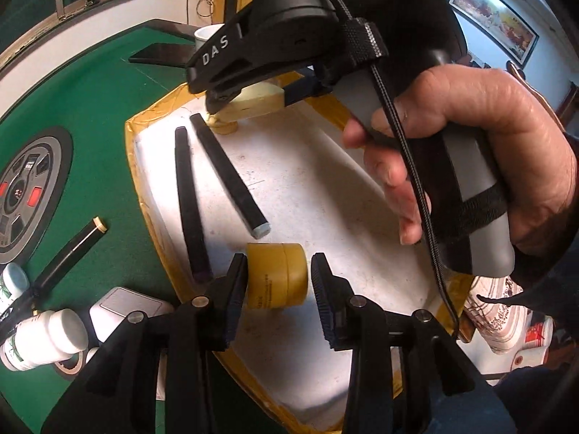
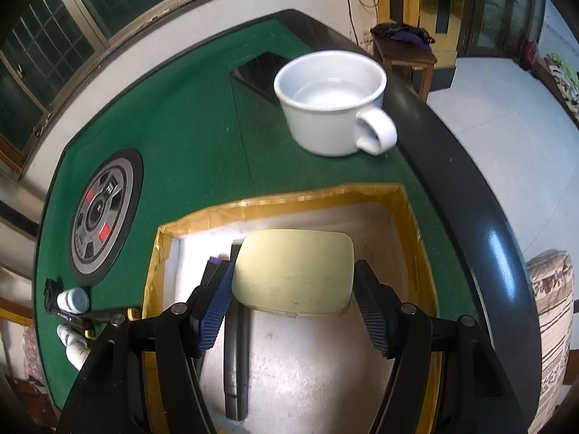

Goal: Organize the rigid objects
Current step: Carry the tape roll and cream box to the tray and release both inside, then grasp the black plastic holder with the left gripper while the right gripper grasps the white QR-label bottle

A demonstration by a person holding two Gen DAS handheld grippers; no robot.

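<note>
A white foam box [image 1: 307,188] with yellow-taped rim sits on the green table. My left gripper [image 1: 277,282] is over its near side with a yellow-brown jar [image 1: 277,276] between the pads; a gap shows at the right pad, so the grip is unclear. Two long black sticks [image 1: 228,173] lie in the box. My right gripper [image 2: 293,298] is shut on a pale yellow flat case [image 2: 293,271] and holds it over the box's [image 2: 416,224] far end. The left wrist view shows that case [image 1: 253,103] under the right gripper, above a small yellow lid [image 1: 226,128].
A white mug [image 2: 333,105] and a dark flat tablet [image 2: 260,72] stand beyond the box. Left of the box are a black pen [image 1: 68,253], white pill bottles [image 1: 43,340], a grey flat device [image 1: 126,311] and the table's round centre panel [image 2: 101,217].
</note>
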